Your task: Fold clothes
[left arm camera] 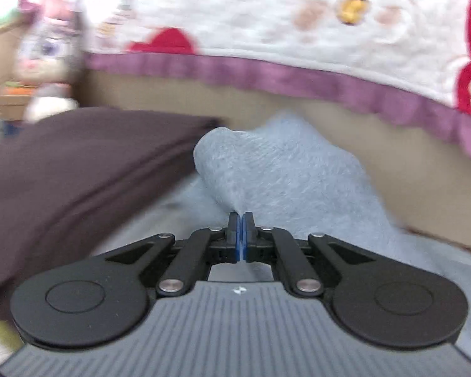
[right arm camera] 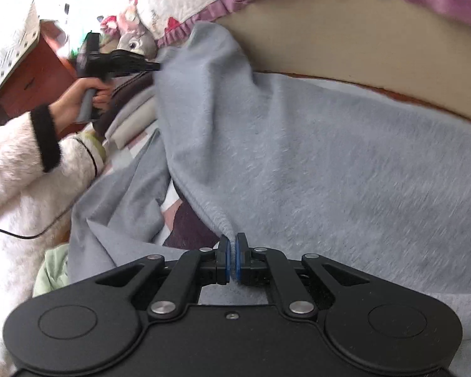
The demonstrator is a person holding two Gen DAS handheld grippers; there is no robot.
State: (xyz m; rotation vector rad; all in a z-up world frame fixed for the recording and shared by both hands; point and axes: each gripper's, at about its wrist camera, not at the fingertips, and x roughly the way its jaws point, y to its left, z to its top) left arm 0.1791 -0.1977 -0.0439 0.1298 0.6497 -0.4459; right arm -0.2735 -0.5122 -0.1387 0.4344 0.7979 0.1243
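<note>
Broadly, most of both views was taken up by a grey fleece garment (right arm camera: 314, 157), which was spread over the bed in front of a beige bed board (right arm camera: 345, 31) and was lifted at two points along its edge. Above the board, a white quilt (left arm camera: 267, 15) with a purple frilled border and red heart patches was seen. To the left of the garment, a dark brown folded cloth (left arm camera: 78, 163) was laid on a stack of other folded pieces. A person's white fluffy sleeve (right arm camera: 12, 163) with a dark cuff was visible at the left of the right wrist view, and a grey plush toy (right arm camera: 133, 42) was propped beyond it.

The left hand-held gripper (right arm camera: 155, 66) was held up by the person's hand (right arm camera: 78, 100), and its jaws were pinched together on a raised corner of the garment. The right hand-held gripper (right arm camera: 232, 256) was likewise clamped on a fold of the garment's near edge, grey fabric being caught between its blue pads (right arm camera: 226, 260).
</note>
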